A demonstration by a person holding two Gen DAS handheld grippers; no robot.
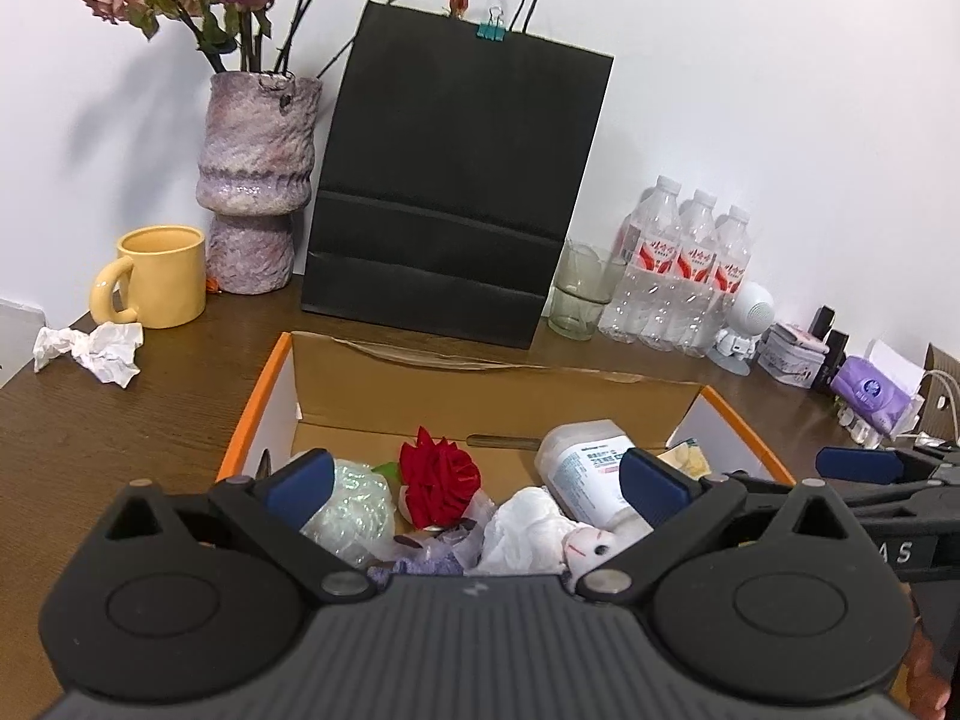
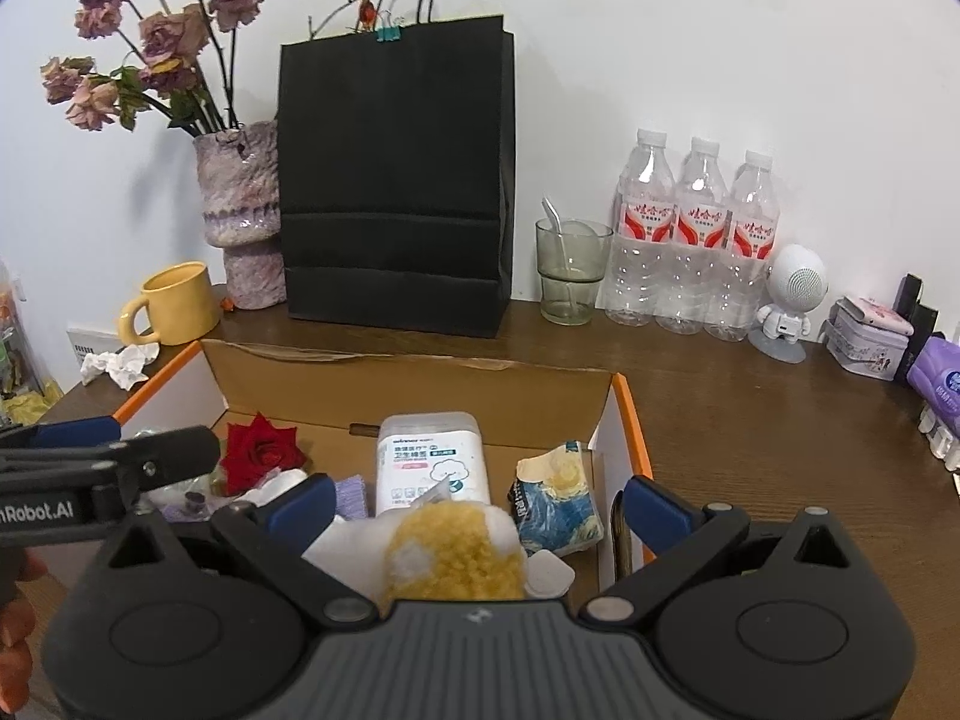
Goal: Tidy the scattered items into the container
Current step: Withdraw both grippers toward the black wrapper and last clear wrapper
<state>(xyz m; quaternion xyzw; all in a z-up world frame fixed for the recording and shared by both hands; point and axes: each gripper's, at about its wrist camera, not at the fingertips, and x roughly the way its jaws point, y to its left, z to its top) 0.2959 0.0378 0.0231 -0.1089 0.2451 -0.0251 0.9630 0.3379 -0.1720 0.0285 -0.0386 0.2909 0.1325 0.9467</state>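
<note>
Over the cardboard box (image 1: 267, 387), both tools hang w/ fingers spread wide and nothing between them. The left gripper (image 1: 474, 483) sits above the box's left half; its blue pads frame a red rose (image 1: 441, 474), a clear crinkly bag (image 1: 354, 501) and a white cloth bundle (image 1: 528, 522), none touched. The right gripper (image 2: 477, 507) hovers above the box's right half, jaws apart, over a yellow fluffy item (image 2: 453, 552) lying on something white. Just past that, still in the box, lie a cotton-swab tub (image 2: 429, 459) and a blue-yellow printed packet (image 2: 555, 501) near the right wall.

So most of the clutter looks already in the box. Outside it, to the box's left on the wooden desk (image 2: 750, 420), crumpled tissue (image 1: 90, 348) lies beside a yellow mug (image 1: 159, 276); prob. the last loose piece, tho that's a guess.

Behind the box: black paper bag (image 2: 396, 180), vase of dried flowers (image 2: 240, 210), glass w/ a straw (image 2: 570, 276), three water bottles (image 2: 696, 240), a small white robot figure (image 2: 789, 306). Right of the box: tin, purple tissue pack.

Risks: reaching left for the tissue, the tool could clip the mug or the vase, since both stand close to it. Tissue is soft and flat-ish; a shallow pinch may slip off. Both tools sit close together over the box, so a crossing move could knock them together.
</note>
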